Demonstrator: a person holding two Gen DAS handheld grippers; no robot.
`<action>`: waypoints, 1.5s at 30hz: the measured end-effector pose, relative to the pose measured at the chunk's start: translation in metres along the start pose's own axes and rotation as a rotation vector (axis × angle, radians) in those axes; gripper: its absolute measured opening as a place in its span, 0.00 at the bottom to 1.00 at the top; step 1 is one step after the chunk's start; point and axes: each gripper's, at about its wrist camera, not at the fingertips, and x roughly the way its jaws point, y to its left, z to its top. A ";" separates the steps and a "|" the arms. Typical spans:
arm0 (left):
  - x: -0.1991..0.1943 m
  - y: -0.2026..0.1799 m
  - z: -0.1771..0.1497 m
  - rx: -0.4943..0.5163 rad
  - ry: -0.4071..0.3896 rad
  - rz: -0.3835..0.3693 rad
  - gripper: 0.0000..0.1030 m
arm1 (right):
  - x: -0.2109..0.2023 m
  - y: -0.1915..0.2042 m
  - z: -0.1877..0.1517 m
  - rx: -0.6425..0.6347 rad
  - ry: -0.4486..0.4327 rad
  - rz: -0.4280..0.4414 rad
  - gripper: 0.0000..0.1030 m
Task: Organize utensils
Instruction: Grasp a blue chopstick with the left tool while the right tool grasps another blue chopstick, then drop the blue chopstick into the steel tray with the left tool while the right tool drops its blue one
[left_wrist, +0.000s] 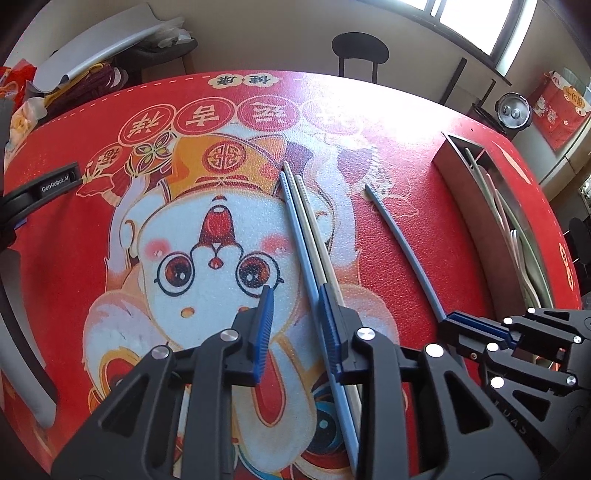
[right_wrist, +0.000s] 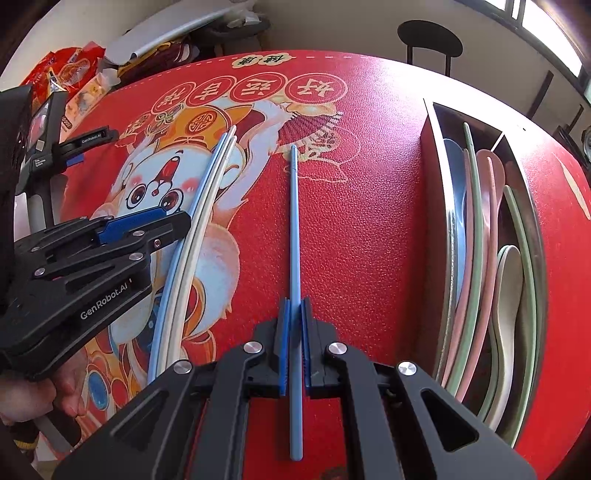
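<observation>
Jaws of the left gripper (left_wrist: 295, 301) are standing apart, a blue chopstick (left_wrist: 295, 225) and white ones (left_wrist: 314, 221) running toward twelve o'clock, seemingly grazing the right pad. Right gripper (right_wrist: 294, 314) is clamping a single blue chopstick (right_wrist: 293, 221), metal tray (right_wrist: 448, 229) at three o'clock.

the worktop (right_wrist: 369, 229) wears a red printed mat with a cartoon figure. on it lie a blue chopstick and two white chopsticks (right_wrist: 192, 236) side by side, and a metal tray (right_wrist: 448, 221) of spoons and chopsticks at the right edge.
</observation>
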 end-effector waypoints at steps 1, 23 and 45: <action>0.000 0.002 0.000 -0.009 0.001 -0.008 0.29 | 0.000 0.000 0.000 0.002 -0.001 0.000 0.06; 0.002 -0.008 -0.001 0.026 -0.017 0.092 0.11 | -0.004 -0.002 -0.009 0.002 -0.009 0.007 0.06; -0.022 0.027 -0.038 -0.026 -0.033 0.051 0.10 | -0.005 0.003 -0.013 -0.010 -0.032 -0.027 0.06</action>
